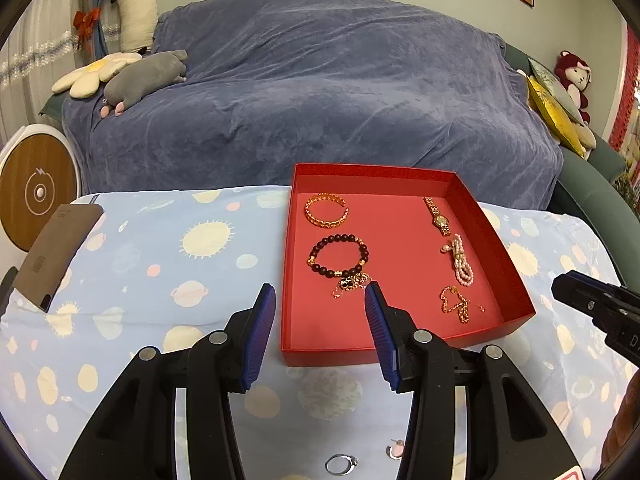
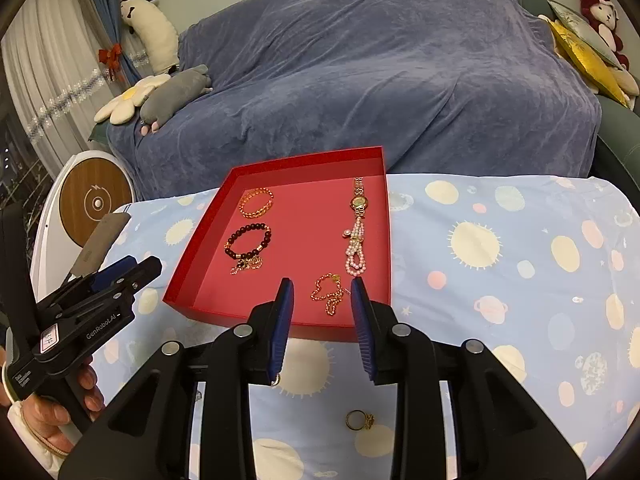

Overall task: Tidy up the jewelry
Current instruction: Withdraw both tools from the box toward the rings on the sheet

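A red box point(image 1: 408, 172) lies on the planet-print cloth. Inside it are a gold bangle point(image 1: 325, 210), a dark bead bracelet point(image 1: 338, 254), a small gold chain with a dark charm point(image 1: 352, 282), a gold watch point(image 1: 438, 216), a pink pearl bracelet point(image 1: 460, 262) and a gold chain point(image 1: 460, 304). My left gripper point(image 1: 319, 292) hovers open over the box's near left corner, holding nothing. My right gripper point(image 2: 322, 286) is open above the near wall, with the gold chain point(image 2: 328, 292) lying beyond it in the box. A silver ring point(image 1: 340, 464), a pink earring point(image 1: 396, 450) and a gold ring point(image 2: 358, 420) rest on the cloth.
A brown card point(image 1: 56, 256) leans at the table's left edge beside a round white device with a wooden face point(image 1: 36, 188). Behind the table stands a sofa under a blue cover point(image 1: 320, 92) with plush toys. A hand point(image 2: 60, 412) holds the left gripper.
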A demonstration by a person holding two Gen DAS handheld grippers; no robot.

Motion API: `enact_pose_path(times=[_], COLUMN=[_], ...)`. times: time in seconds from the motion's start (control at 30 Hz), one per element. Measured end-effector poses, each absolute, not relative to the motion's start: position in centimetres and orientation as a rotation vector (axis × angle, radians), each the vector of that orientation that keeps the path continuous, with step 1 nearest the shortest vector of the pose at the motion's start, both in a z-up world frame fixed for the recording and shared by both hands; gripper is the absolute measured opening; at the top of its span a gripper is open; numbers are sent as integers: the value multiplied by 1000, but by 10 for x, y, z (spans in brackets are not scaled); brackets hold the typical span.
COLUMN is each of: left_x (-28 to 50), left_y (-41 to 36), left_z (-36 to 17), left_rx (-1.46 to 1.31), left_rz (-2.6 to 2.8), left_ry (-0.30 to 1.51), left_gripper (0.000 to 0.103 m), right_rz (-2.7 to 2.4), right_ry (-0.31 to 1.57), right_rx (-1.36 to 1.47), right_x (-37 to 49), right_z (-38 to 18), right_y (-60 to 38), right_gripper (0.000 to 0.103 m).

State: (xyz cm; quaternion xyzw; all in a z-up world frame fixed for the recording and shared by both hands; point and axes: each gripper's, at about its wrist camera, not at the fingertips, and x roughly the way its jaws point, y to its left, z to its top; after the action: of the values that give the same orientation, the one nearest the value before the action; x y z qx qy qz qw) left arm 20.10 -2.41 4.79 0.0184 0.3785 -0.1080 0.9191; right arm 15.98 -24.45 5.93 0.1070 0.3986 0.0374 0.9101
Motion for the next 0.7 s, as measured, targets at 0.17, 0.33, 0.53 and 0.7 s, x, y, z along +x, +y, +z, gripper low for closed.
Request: enact_pose_path(times=[0.17,0.33,0.53,0.7], left_x=[192,186,174,152], left_y=[-26,-21,-14,-10], left_z=[42,41,35,20], left_rx=[77,88,92,100], left_rz=[-225,-231,-245,-257], left_ry=[789,795,827,867], left_gripper=[55,58,59,59], right_rz=[79,82,81,73], right_ry=[837,860,877,894], right_rx=[204,194,210,216], right_x=[148,135,117,103], right_z=[55,48,42,33], right_y=[-247,-248,-253,-258], right_gripper=[29,30,36,37])
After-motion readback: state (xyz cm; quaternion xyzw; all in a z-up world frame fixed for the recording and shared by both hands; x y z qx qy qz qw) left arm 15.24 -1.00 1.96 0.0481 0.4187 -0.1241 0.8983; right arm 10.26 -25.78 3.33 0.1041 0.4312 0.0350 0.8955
